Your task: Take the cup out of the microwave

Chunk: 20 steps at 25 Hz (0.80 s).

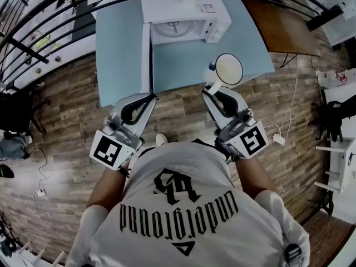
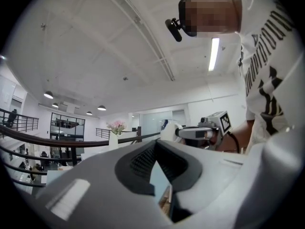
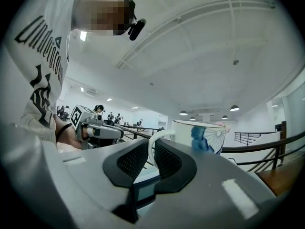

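With my right gripper [image 1: 212, 89] clamped on the handle of the cup [image 1: 228, 70], which is out of the open microwave [image 1: 183, 7], and my left gripper [image 1: 150, 97] closed on nothing, I judge that setting it upright on the table [image 1: 122, 49] comes next.

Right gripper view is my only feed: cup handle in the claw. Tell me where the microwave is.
Observer: The microwave sits at the far end of the table; the cup is outside it, above the table's near right corner.
Operator: Report the door.
Observer: The door stands swung open to the left, and the turntable inside has nothing on it.
Operator: Check the left claw.
Observer: The left claw has its jaws together and holds nothing.
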Tool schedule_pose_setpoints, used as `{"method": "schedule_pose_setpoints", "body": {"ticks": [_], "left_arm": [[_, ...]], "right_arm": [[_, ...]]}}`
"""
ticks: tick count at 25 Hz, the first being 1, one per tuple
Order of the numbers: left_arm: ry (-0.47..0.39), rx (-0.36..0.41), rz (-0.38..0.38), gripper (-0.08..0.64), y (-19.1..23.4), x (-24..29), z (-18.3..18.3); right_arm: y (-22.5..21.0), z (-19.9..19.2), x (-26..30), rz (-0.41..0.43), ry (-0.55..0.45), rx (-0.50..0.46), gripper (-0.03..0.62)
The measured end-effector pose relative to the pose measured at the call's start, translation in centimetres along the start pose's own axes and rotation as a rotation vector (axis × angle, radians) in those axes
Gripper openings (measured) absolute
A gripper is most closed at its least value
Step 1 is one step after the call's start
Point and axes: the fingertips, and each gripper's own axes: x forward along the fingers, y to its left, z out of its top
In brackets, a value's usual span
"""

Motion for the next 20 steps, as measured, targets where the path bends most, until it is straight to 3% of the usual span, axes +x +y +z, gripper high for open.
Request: {"method": "schedule_pose_setpoints", "body": {"ticks": [15, 20], "left_arm": [[0.023, 0.001, 0.055, 0.051, -12.4, 3.8, 0.1], [-0.012, 0.049, 0.083, 0.051, -17.1, 4.5, 0.2]], "right_arm": [[-1.2, 0.5, -13.7, 0.059, -0.028, 0.027, 0.044], [-1.0, -0.1, -19.3, 0.079, -0.008, 0.051, 0.044]]}}
